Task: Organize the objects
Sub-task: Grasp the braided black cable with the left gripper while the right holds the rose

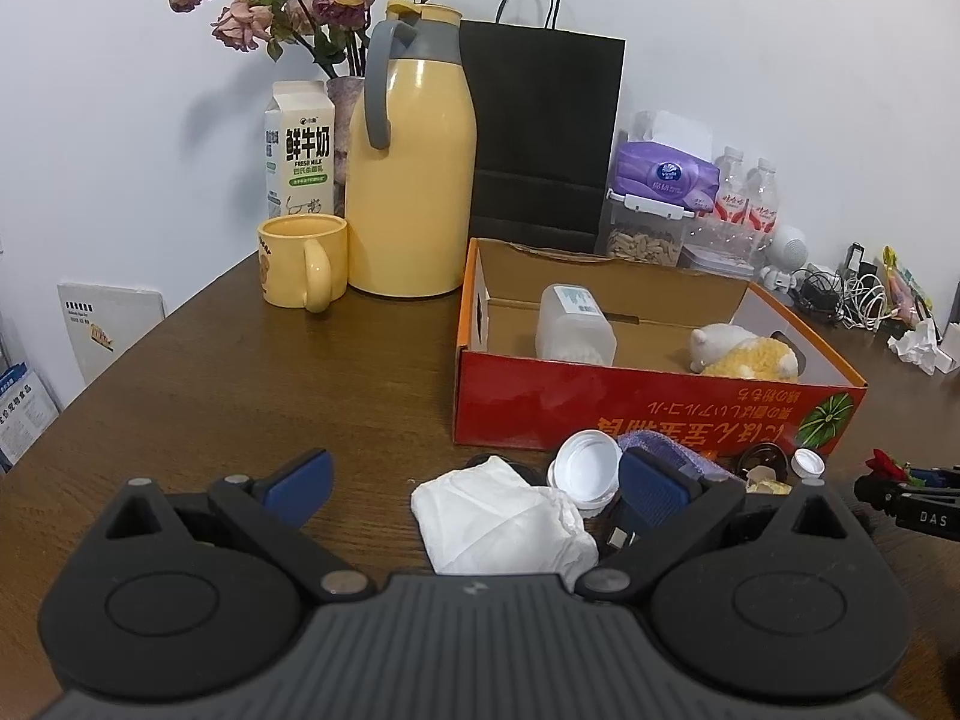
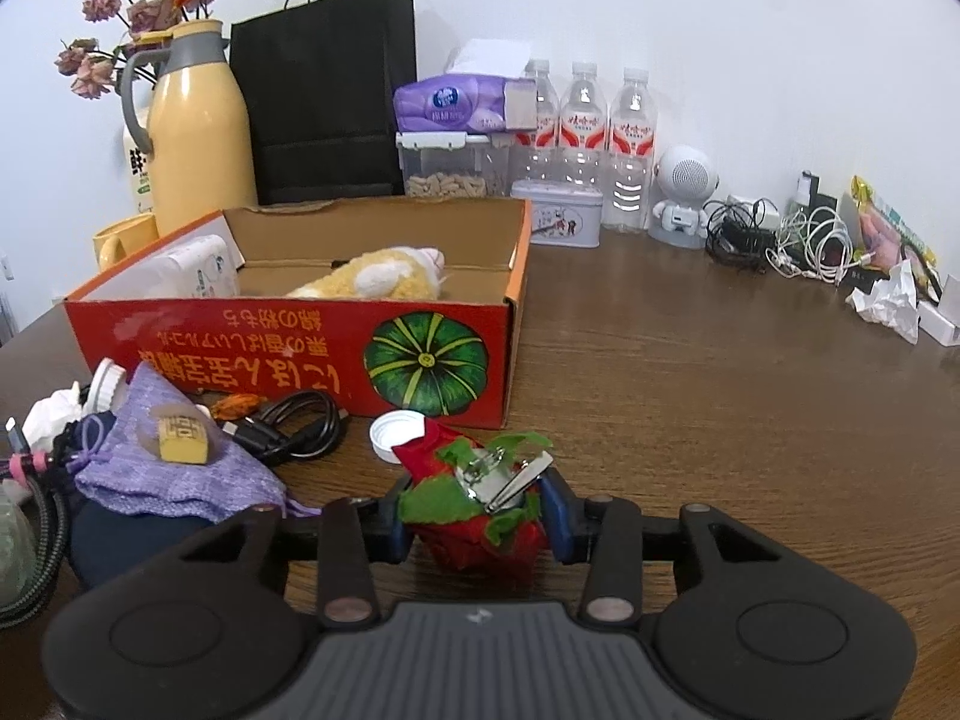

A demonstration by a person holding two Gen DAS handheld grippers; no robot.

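Red felt strawberry [image 2: 480,531] sits clenched in the right hand-held gripper [image 2: 480,522]; left hand-held gripper [image 1: 477,489] gapes empty, tissue [image 1: 501,516] at twelve o'clock.

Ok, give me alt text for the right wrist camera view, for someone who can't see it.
The right gripper is closed on a red and green felt strawberry with metal nail clippers lying on top, low over a wooden table. Behind it stands an open red cardboard box holding a plush toy; a purple knit pouch and a black cable lie to the left.
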